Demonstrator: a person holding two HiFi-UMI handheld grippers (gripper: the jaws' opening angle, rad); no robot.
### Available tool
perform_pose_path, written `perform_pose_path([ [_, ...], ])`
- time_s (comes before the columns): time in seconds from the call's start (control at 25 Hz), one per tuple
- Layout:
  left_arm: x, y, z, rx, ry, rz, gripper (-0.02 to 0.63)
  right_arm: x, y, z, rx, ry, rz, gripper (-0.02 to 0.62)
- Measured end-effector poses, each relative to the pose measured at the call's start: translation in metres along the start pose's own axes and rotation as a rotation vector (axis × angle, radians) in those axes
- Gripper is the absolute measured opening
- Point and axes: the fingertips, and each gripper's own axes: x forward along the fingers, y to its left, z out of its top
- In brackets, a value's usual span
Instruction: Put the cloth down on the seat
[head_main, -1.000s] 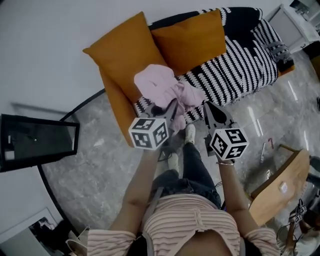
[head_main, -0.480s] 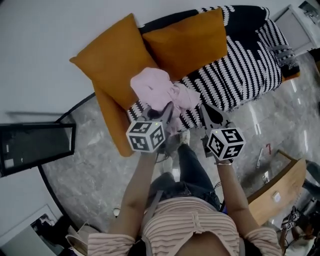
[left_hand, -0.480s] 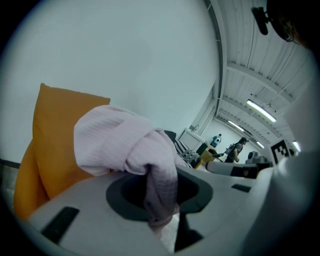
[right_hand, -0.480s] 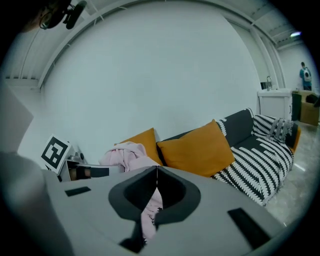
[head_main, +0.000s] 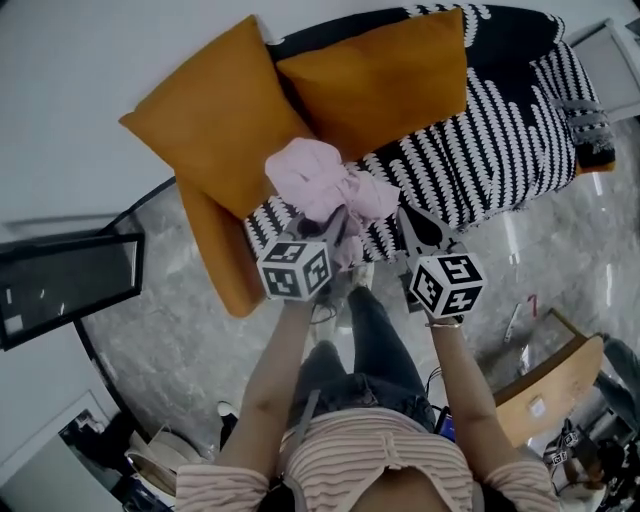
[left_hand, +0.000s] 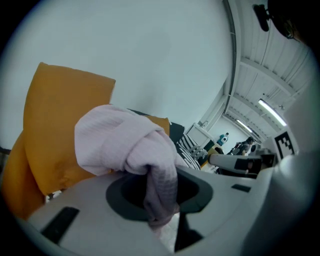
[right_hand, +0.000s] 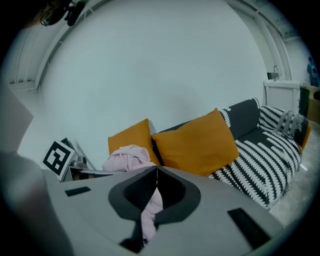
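your left claw (head_main: 335, 225) is clamped narrow on the pink cloth (head_main: 325, 178). a twisted fold is pinched between its jaws, and the rest is bunched up just beyond the tips. your right claw (head_main: 405, 218) is closed on a thin tail of the same cloth. the bundle hangs ahead of both claws, in front of the orange cushions (head_main: 215, 120), over the front edge of the striped seat (head_main: 480, 150). you can't tell whether it touches the seat.

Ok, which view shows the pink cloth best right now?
Head view: the whole pink cloth shows, bunched over the striped seat. The left gripper view fills with one clamped fold; the right gripper view shows only a pinched strip.
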Motion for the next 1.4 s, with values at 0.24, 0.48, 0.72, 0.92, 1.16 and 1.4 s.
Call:
perform_pose_path([
  [0.24, 0.073, 0.066, 0.012, -0.035, 0.039, -0.005, 0.112, 0.1, -0.025, -0.007, 0.005, 0.073, -0.018, 0.009],
  [0.48, 0.121, 0.097, 0.004, -0.072, 0.058, 0.011, 0.112, 0.152, -0.042, -0.024, -0.004, 0.129, -0.008, 0.009],
  [0.72, 0.15, 0.13, -0.004, -0.106, 0.072, 0.019, 0.112, 0.193, -0.045, -0.043, -0.013, 0.179, 0.002, 0.009],
  [0.92, 0.167, 0.15, -0.014, -0.108, 0.081, 0.022, 0.112, 0.217, -0.045, -0.063, -0.034, 0.217, 0.005, 0.009],
  [1.16, 0.196, 0.166, -0.031, -0.117, 0.103, 0.035, 0.112, 0.241, -0.061, -0.083, -0.037, 0.252, 0.005, 0.009],
  [1.4, 0.217, 0.189, -0.035, -0.134, 0.127, 0.032, 0.112, 0.277, -0.063, -0.089, -0.031, 0.282, 0.006, 0.009],
])
